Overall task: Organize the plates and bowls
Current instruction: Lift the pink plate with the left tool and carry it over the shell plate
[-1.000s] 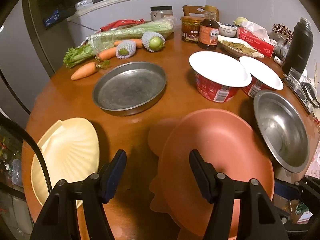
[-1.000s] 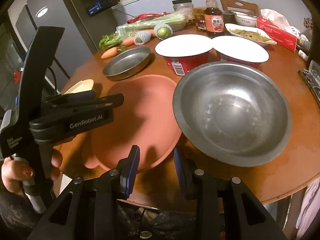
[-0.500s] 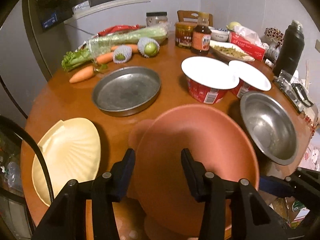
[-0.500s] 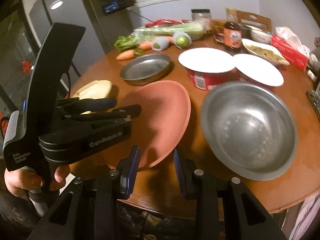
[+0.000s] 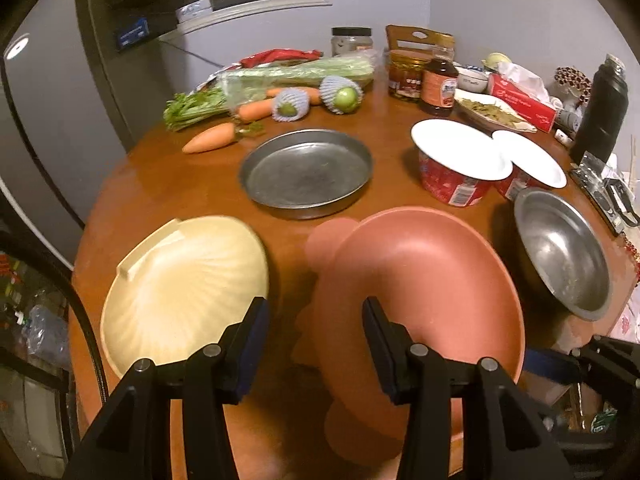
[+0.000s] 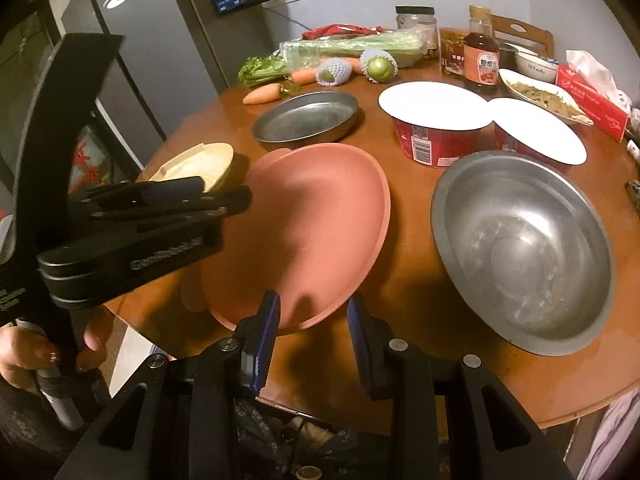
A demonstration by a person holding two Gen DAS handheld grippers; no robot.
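Terracotta plate (image 6: 320,220) overhanging table edge (image 6: 520,408)

Table (image 6: 420,344): glossy brown wood. Pink plate (image 6: 316,236): matt smooth plastic. Cream plate (image 5: 188,292): ribbed plastic, satin. Steel bowl (image 6: 520,248), 3 o'clock: scuffed dull metal. Round pan (image 5: 306,172), 12 o'clock: tarnished metal.

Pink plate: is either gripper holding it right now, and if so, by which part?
Nothing is held. The left gripper and right gripper are both open near the pink plate, with its near rim in front of the right gripper's gap, not clamped.
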